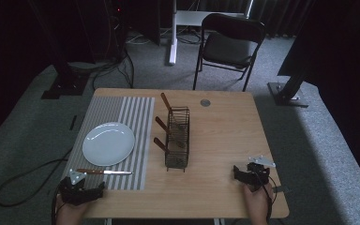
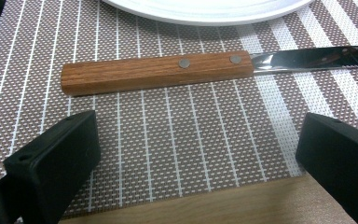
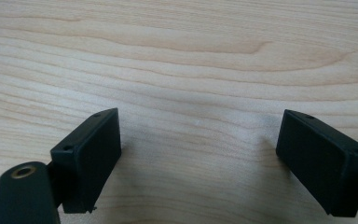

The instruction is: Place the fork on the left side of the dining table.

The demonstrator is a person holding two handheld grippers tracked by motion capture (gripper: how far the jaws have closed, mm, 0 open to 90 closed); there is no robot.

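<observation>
Striped placemat (image 2: 177, 140) under wide-open, empty left tongs (image 2: 196, 154)

A dim room — grey carpet floor (image 1: 28, 122), black folding chair (image 1: 229, 42) behind the wooden table (image 1: 225, 136), dark curtains.

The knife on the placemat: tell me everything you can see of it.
The knife lies flat on the striped placemat, just near of the white plate and apart from it. Its brown wooden handle carries two metal rivets; the shiny steel blade points toward the wire basket. The left gripper sits open just short of the handle, touching nothing.
</observation>
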